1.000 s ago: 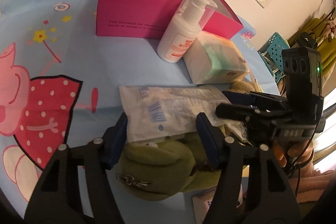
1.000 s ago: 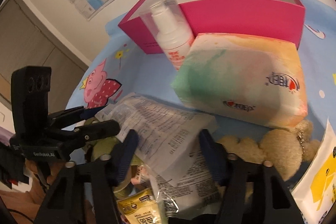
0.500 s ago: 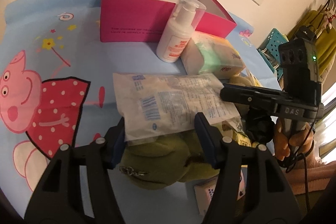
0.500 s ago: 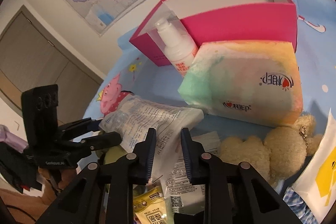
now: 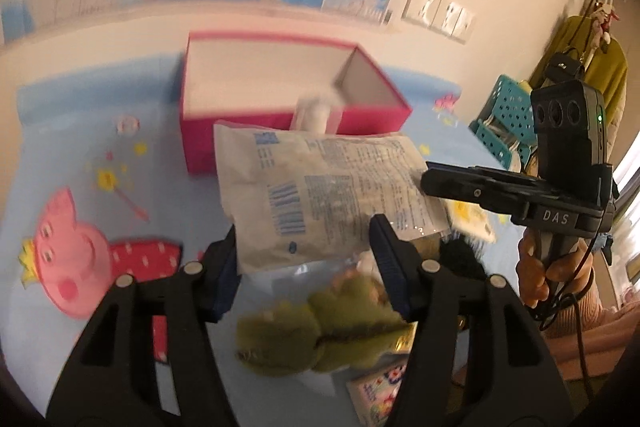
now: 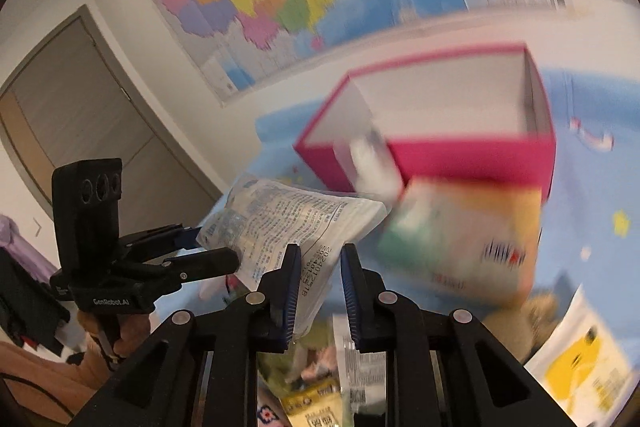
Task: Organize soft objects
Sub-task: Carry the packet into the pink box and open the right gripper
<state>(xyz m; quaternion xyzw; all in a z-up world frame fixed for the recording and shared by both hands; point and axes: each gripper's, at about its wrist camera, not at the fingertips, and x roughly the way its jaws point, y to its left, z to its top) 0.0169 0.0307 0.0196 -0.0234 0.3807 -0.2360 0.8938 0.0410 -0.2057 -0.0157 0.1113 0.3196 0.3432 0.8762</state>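
Both grippers hold a soft clear packet with blue print (image 5: 320, 187), lifted above the table. My left gripper (image 5: 306, 255) is shut on its near end. My right gripper (image 6: 320, 279) is shut on its other edge (image 6: 296, 227). The right gripper shows from the side in the left wrist view (image 5: 432, 183). An open pink box (image 5: 288, 99) with a white empty inside stands behind; it also shows in the right wrist view (image 6: 460, 131). A green plush toy (image 5: 312, 331) lies below the packet.
A white pump bottle (image 6: 372, 167) stands against the box front. A pastel tissue pack (image 6: 464, 235) lies next to it, a beige plush (image 6: 540, 315) and a white-yellow packet (image 6: 580, 359) to the right. Small snack packs (image 6: 320, 399) lie underneath. A teal basket (image 5: 504, 115) sits off the table.
Both grippers have risen with the packet, lifting it off the pile toward the pink box. The right gripper closed on it half a second ago.
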